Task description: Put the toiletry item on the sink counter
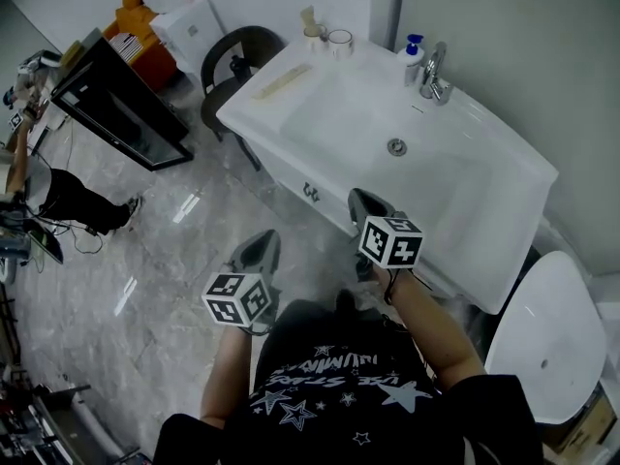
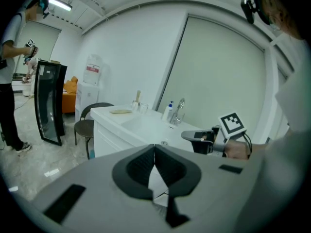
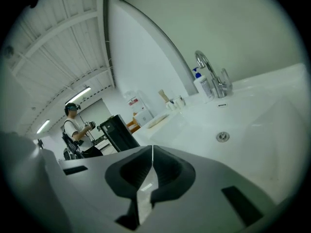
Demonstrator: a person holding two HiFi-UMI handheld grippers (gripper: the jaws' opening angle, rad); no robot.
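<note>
With the left gripper (image 1: 263, 245) and right gripper (image 1: 361, 201) both pressed shut on nothing, and the likely toiletry item, a pump bottle (image 1: 411, 56), standing beside the faucet (image 1: 433, 74) on the sink counter (image 1: 254, 114), I'd spread one gripper's jaws before reaching.

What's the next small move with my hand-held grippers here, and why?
Probably open the right hand-held gripper and reach toward the pump bottle beside the faucet. Its jaws and those of the left hand-held gripper are together on nothing, short of the sink, so nothing is grasped yet.
</note>
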